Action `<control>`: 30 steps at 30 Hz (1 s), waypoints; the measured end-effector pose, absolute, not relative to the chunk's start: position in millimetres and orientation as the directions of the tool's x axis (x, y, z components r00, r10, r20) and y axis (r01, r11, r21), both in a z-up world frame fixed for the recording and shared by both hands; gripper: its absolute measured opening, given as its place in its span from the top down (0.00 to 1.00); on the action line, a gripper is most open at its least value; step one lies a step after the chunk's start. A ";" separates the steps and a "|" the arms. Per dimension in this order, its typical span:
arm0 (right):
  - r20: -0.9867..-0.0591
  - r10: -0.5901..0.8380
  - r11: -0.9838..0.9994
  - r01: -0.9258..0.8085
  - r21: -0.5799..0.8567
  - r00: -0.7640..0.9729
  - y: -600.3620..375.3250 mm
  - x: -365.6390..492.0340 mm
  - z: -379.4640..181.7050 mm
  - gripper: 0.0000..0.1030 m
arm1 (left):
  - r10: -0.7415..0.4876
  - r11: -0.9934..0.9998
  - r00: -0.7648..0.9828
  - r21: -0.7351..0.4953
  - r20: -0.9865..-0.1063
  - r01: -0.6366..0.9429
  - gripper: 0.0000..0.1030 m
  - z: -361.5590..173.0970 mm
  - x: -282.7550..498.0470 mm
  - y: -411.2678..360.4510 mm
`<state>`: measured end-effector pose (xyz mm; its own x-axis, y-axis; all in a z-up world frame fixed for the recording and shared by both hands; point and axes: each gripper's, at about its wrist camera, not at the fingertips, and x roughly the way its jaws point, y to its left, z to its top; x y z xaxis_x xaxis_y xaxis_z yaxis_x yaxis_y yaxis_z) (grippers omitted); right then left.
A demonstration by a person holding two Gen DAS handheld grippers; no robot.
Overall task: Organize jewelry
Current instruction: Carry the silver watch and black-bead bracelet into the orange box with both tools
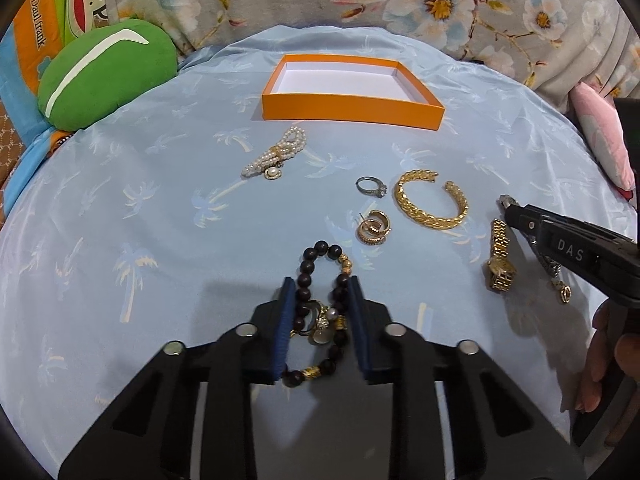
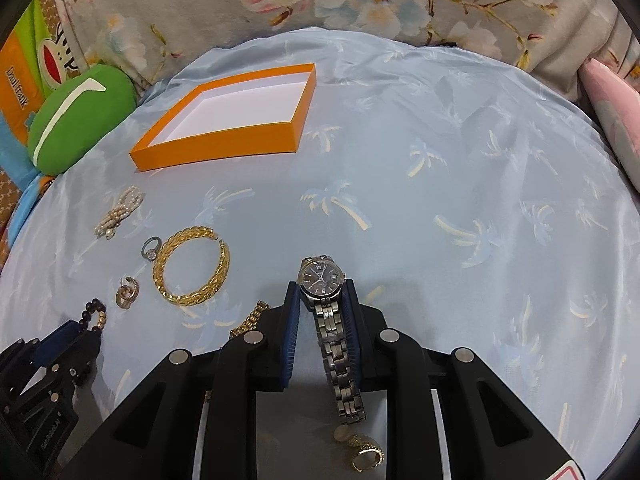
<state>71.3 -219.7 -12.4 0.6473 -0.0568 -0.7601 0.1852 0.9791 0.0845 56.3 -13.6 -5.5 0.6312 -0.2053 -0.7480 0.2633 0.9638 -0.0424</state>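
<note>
My left gripper (image 1: 320, 280) is shut on a dark wooden bead bracelet (image 1: 316, 254) with gold beads and charms, both blue pads touching its strands. My right gripper (image 2: 320, 284) is shut on a silver watch (image 2: 321, 276), dial up, its band trailing back between the jaws. An empty orange box (image 1: 352, 110) with a white inside stands at the far side of the blue cloth. Between the box and the grippers lie a pearl piece (image 1: 276, 154), a silver ring (image 1: 372, 187), a gold cuff bangle (image 1: 424, 216), gold hoop earrings (image 1: 374, 232) and a gold watch (image 1: 499, 258).
A green cushion (image 1: 104, 72) rests at the far left and a pink pillow (image 1: 604, 140) at the right edge. Floral fabric rises behind the box. A small gold earring (image 2: 366, 454) lies under the right gripper. A person's hand (image 1: 604, 360) shows at the right.
</note>
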 end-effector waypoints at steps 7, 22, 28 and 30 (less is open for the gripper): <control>-0.752 -0.043 0.979 0.179 0.100 0.657 -216.8 61.0 -8.2 0.81 | -0.256 0.955 0.621 -0.094 -0.741 0.281 0.92 0.9 51.0 -9.9; -0.727 -0.033 0.976 0.179 0.124 0.686 -218.8 45.5 7.3 0.84 | -0.273 0.949 0.647 -0.091 -0.711 0.300 0.92 22.9 36.4 -11.1; -0.704 -0.032 0.977 0.171 0.128 0.709 -222.2 43.6 23.9 0.84 | -0.284 0.947 0.679 -0.085 -0.677 0.311 0.92 47.9 35.0 -10.0; -0.698 -0.029 0.977 0.167 0.131 0.715 -223.5 45.0 29.1 0.84 | -0.287 0.945 0.692 -0.080 -0.662 0.316 0.92 56.8 35.6 -9.5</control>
<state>45.0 -223.5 29.1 0.7153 -0.0286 -0.6982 0.1673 0.9771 0.1314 35.6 -9.5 56.8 0.6922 -0.2872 -0.6621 0.3158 0.9455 -0.0799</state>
